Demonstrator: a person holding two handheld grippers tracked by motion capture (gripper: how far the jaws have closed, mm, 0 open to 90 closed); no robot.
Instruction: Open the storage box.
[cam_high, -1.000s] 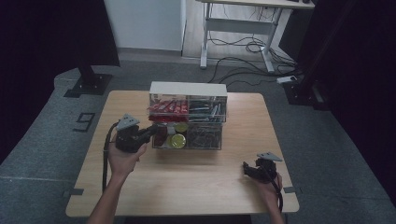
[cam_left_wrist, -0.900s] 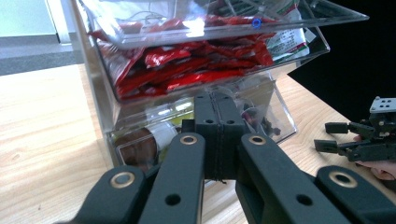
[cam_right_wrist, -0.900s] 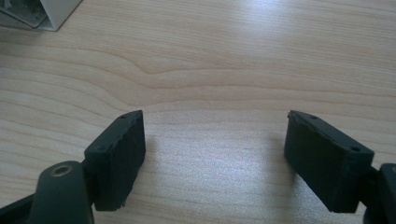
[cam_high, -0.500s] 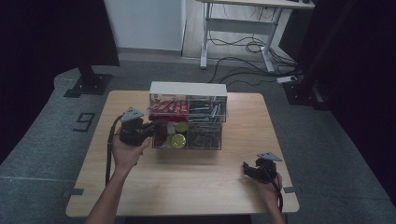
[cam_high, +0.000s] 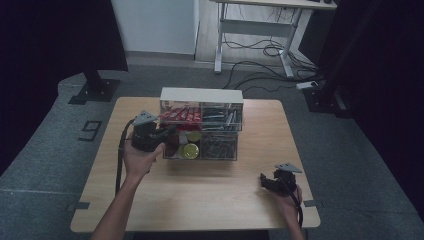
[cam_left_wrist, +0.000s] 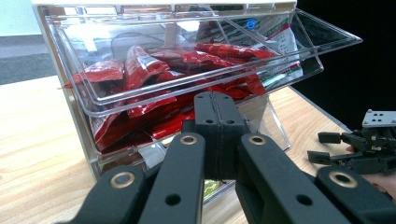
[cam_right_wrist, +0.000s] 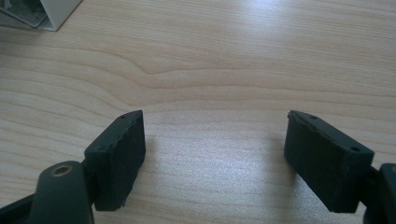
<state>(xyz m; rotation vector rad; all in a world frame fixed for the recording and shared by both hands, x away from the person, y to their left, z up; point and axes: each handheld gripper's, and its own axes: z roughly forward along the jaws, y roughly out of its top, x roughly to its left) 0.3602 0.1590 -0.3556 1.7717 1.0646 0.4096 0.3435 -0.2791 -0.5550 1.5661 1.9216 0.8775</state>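
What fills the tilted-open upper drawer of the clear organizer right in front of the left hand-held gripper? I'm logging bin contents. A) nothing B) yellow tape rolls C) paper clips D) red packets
D: in the left gripper view, the tilted-open clear drawer holds a pile of red packets just beyond the shut left hand-held gripper.

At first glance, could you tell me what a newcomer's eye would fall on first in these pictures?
Most striking is the clear plastic organizer at the middle of the wooden table, its upper left bin tilted open and full of shiny red packets. The left claw, jaws pressed together, sits right in front of that bin. The right claw rests wide open over bare wood near the table's front right corner.
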